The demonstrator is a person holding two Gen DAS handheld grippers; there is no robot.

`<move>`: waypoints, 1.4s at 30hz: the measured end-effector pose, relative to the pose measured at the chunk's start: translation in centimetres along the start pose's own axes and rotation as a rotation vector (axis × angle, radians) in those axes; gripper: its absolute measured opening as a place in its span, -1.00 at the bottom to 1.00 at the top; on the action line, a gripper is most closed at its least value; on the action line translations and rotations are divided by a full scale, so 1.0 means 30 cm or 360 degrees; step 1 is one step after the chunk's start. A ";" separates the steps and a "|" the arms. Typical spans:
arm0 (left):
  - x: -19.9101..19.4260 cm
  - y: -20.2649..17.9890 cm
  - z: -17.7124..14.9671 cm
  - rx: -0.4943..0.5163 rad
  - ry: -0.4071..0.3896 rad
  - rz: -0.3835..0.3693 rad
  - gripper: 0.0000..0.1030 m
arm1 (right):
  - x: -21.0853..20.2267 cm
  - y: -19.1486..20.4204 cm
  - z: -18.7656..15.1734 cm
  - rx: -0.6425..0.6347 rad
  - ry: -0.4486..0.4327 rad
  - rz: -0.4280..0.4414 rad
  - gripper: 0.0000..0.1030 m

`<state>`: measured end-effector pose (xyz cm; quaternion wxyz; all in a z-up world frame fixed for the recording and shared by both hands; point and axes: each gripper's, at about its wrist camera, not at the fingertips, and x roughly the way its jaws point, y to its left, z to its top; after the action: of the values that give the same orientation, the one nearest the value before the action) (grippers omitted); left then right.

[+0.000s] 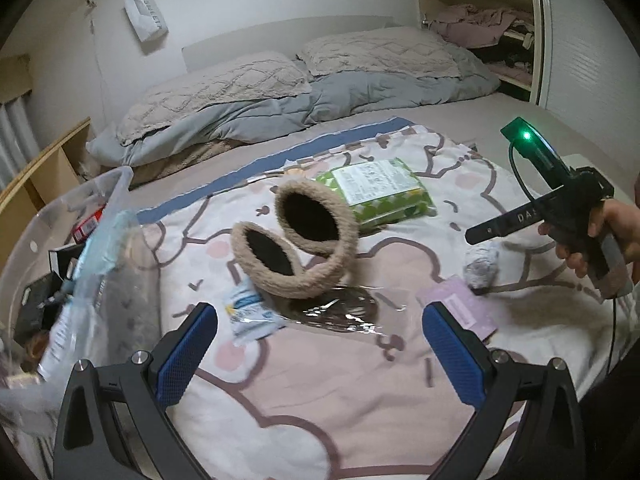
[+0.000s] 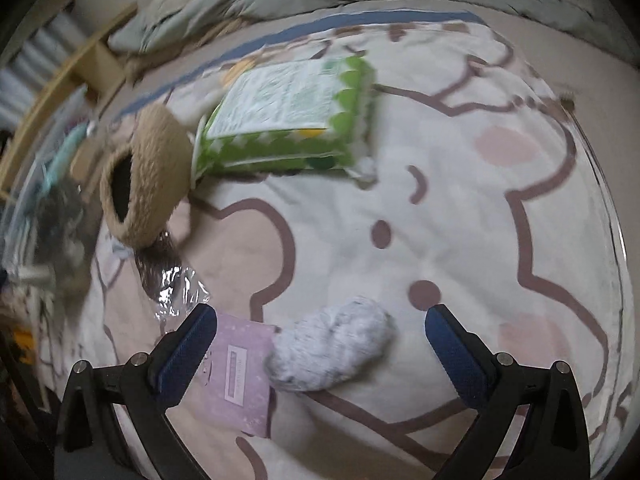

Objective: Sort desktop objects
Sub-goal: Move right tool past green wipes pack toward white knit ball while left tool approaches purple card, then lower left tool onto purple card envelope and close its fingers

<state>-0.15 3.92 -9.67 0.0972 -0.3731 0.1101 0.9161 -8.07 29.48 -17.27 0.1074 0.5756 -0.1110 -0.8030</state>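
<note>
Right wrist view put the grey fluffy ball (image 2: 334, 354) low in the picture, between the two blue-padded fingers of the right gripper (image 2: 320, 354) but nearer the left one, so the ball lay just ahead and slightly left of centre. Its long axis ran across the opening, tilted up toward the right, roughly in line with the direction the fingers would close. Its left end overlapped a corner of a pink card (image 2: 240, 376), which reached under the left finger. The right gripper was spread wide and held nothing.

Left wrist view showed the same ball (image 1: 482, 266) well off to the right of the left gripper (image 1: 320, 356), directly below the right gripper (image 1: 536, 216) in a person's hand (image 1: 608, 236). The left gripper was also released and empty, with a small blue-and-white packet (image 1: 250, 314) and a dark item in clear wrap (image 1: 340, 308) nearer to it than the ball was. So the right hand was plainly the nearer one for the ball. I judged a small shift left would centre it and help avoid catching the card.

Farther out on the printed blanket (image 2: 460, 200) sat the tan furry earmuffs (image 1: 296, 240) and a green packet (image 1: 380, 192). A clear plastic bin (image 1: 72, 208) with sorted things stood at the left edge.
</note>
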 end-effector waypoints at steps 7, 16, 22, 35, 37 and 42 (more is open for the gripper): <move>0.059 -0.147 -0.055 -0.0167 -0.0025 -0.0100 1.00 | 0.048 0.036 -0.044 -0.0174 -0.0037 0.0017 1.00; 0.229 -0.339 -0.176 -0.0361 0.0117 -0.0199 1.00 | 0.077 0.003 -0.093 -0.0286 -0.0045 -0.0014 1.00; 0.316 -0.411 -0.197 -0.0407 0.0199 -0.0181 1.00 | 0.066 0.039 -0.141 -0.0490 -0.0168 -0.0015 1.00; 0.451 -0.508 -0.203 -0.0338 0.0359 -0.0048 1.00 | 0.122 -0.143 -0.138 -0.0327 -0.0117 -0.0206 1.00; 0.464 -0.498 -0.206 -0.0370 0.0384 -0.0066 1.00 | 0.126 -0.140 -0.142 -0.0359 -0.0118 -0.0225 1.00; 0.467 -0.469 -0.210 -0.0438 0.0424 -0.0124 1.00 | 0.148 -0.136 -0.152 -0.0432 -0.0101 -0.0272 1.00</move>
<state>-2.15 17.01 -25.76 0.0653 -0.5048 -0.0190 0.8606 -5.30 31.78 -23.92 0.1120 0.5375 0.0446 -0.8346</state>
